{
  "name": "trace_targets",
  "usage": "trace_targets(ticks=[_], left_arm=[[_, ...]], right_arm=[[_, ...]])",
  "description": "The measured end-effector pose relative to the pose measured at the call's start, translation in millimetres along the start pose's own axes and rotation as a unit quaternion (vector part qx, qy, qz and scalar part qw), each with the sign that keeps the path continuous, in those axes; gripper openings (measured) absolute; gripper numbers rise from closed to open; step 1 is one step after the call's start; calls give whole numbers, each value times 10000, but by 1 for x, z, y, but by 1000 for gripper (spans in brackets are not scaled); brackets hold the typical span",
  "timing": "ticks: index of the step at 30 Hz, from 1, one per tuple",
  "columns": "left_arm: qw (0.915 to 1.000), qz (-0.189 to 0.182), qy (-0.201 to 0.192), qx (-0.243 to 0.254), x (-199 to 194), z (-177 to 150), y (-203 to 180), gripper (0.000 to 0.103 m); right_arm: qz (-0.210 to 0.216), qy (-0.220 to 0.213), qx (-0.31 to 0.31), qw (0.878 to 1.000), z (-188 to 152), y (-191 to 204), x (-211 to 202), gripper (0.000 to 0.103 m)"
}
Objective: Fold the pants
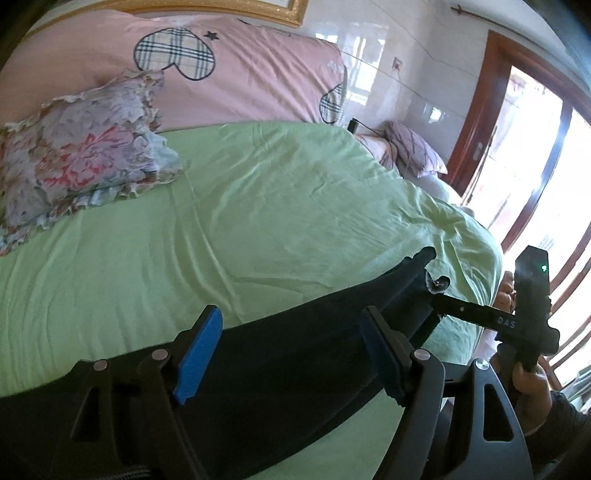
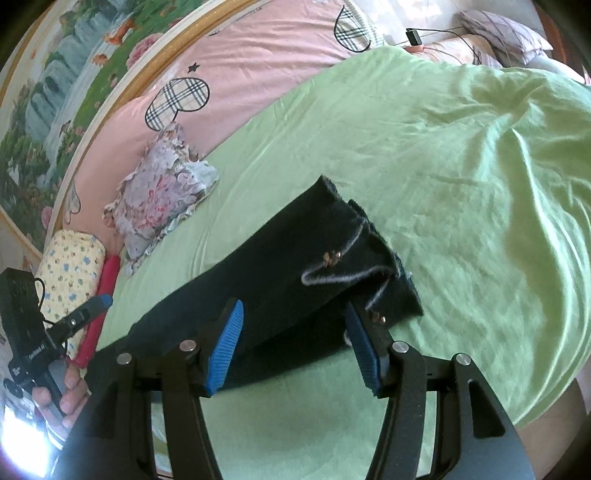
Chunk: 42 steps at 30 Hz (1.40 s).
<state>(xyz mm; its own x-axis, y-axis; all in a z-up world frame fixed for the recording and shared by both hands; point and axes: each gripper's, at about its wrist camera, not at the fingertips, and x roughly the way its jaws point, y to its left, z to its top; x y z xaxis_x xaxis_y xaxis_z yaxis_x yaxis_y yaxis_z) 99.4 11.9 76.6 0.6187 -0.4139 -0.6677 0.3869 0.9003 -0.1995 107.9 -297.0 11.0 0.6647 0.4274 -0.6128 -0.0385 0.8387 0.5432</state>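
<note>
Left gripper (image 1: 291,354) and right gripper (image 2: 295,345) angle downward, jaws apart, gripping nothing.

Pants: one dark pair (image 2: 266,280), lying long across the green sheet (image 2: 443,155).
Metal studs on the pants: three show, all at the frayed end (image 2: 332,257).
Grippers: two, the left gripper (image 1: 295,354) and the right gripper (image 2: 295,350), both over the pants.
Blue pads: two on each gripper, four in all (image 2: 225,347).
Floral ruffled pillows: one (image 2: 162,206), on the sheet beyond the pants.
Lilac pillows: one (image 2: 506,33), at the far edge of the sheet.
Plaid hearts on the pink bedding beyond the sheet: two (image 2: 177,101).
Hands: two, one behind each gripper (image 1: 532,391).
</note>
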Motion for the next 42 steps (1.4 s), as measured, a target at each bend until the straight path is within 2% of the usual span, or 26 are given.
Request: trace_targets(ticks=[5, 6, 7, 10, 13, 16, 19, 23, 26, 30, 33, 35, 36, 38, 42], left_arm=[[9997, -145, 140, 153, 14, 11, -9, 79], [9995, -175, 181, 181, 18, 14, -11, 79], [9993, -214, 231, 211, 22, 16, -14, 79], [9983, -356, 358, 307, 33, 22, -21, 79], [9960, -555, 522, 461, 47, 30, -31, 80], [9918, -768, 760, 679, 67, 36, -46, 80], [9869, -919, 981, 894, 87, 39, -61, 80], [9713, -1290, 1530, 1285, 123, 42, -85, 80], [9630, -1392, 1777, 1469, 145, 46, -97, 80], [9540, -1501, 2142, 1462, 174, 50, -102, 80], [9503, -1538, 2271, 1476, 185, 53, -104, 80], [9480, -1627, 2297, 1484, 187, 54, -107, 80], [9466, -1682, 2316, 1485, 188, 55, -109, 80], [9442, -1735, 2351, 1520, 191, 56, -113, 80], [9388, -1780, 2494, 1573, 200, 54, -119, 80]], right_arm=[[-32, -6, 184, 9998, 5, -6, 10, 58], [-33, -18, 197, 9998, 5, -7, 10, 49], [-34, -22, 195, 9998, 5, -8, 11, 36], [-31, -31, 244, 9997, 4, -12, 10, 14], [17, -91, 339, 9994, 3, -19, 2, 7], [111, -80, 432, 9990, 0, -26, -6, 7], [141, -44, 510, 9986, -5, -31, -12, 7], [190, 36, 715, 9973, -7, -43, -10, 7], [269, 105, 824, 9962, -8, -47, -8, 7], [219, 164, 848, 9960, -9, -48, -9, 10], [141, 180, 895, 9957, -9, -49, -12, 12], [-30, 140, 936, 9955, -11, -52, -16, 30], [-123, 107, 972, 9951, -10, -53, -18, 46], [3, -38, 1086, 9941, -12, -57, -24, 48], [143, -43, 1257, 9920, -11, -65, -18, 48]])
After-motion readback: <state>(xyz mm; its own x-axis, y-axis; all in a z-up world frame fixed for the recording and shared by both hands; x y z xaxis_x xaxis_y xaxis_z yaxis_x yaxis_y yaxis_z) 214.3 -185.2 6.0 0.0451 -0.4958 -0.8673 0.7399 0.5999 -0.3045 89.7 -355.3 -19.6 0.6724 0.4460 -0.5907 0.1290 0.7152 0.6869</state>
